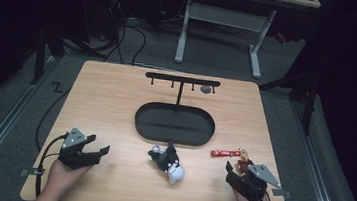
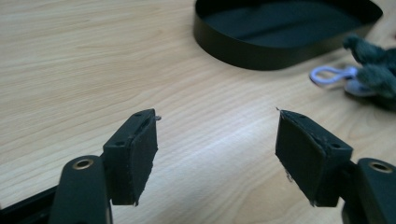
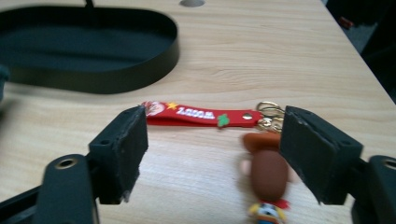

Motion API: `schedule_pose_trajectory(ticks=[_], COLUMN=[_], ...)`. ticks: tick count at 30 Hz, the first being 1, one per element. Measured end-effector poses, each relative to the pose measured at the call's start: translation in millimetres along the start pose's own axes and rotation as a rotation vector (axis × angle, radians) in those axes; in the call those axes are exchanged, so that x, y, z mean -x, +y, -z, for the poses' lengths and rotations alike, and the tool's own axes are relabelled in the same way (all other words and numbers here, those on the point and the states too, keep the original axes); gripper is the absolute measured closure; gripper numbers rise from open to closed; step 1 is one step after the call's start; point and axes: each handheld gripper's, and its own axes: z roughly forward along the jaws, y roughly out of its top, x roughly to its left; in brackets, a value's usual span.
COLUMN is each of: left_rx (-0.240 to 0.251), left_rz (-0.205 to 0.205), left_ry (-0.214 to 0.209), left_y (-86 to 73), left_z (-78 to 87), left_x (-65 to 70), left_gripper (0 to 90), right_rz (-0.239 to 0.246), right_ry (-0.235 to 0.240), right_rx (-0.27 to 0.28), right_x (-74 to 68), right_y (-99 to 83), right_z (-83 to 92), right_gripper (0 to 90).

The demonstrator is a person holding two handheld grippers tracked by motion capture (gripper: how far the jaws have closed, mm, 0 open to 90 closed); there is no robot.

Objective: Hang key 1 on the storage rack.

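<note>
In the right gripper view the small figure (image 3: 267,179) between the jaws is blurred, and the bottom edge cuts off its lower part. Its right side is hidden behind the right pad. The black tray (image 3: 93,79) ahead is cut by the left edge — the letters on the red strap (image 3: 196,115) are too small to read. In the left gripper view the grey plush toy (image 2: 373,70) is cut off by the right edge.

Oval tray (image 1: 174,123) sat at table (image 1: 117,94) centre, hook stand (image 1: 182,80) just behind it. Plush toy (image 1: 167,162) lay before tray. Strap keychain (image 1: 225,153) lay right of toy, figure charm (image 3: 267,177) at its right end, between right gripper (image 3: 212,154) jaws. Left gripper (image 1: 95,149) sat near-left.
</note>
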Motion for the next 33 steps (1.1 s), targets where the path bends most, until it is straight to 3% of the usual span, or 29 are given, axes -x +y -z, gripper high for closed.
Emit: schedule_pose_trajectory(ticks=[5, 10, 18, 33], left_rx=[0.012, 0.003, -0.013, -0.004], left_rz=[-0.014, -0.03, -0.047, -0.089], left_ry=[0.006, 0.004, -0.001, 0.001], left_y=[0.4, -0.3, -2.0, -1.0], left_z=[2.3, 0.4, -2.7, -1.5], left_x=[-0.1, 2.9, 4.9, 9.3], left_gripper=[30.3, 30.4, 30.0, 29.1], right_rz=[0.039, 0.037, 0.022, 0.017], right_ry=[0.011, 0.022, 0.036, 0.06], right_rx=[-0.002, -0.017, 0.008, 0.002], right_x=[-3.5, 0.5, 1.7, -4.6], right_y=[-1.1, -3.6, -2.6, -0.4], right_z=[-2.3, -6.1, -6.0, -8.6], right_gripper=[22.3, 22.5, 22.5, 20.0])
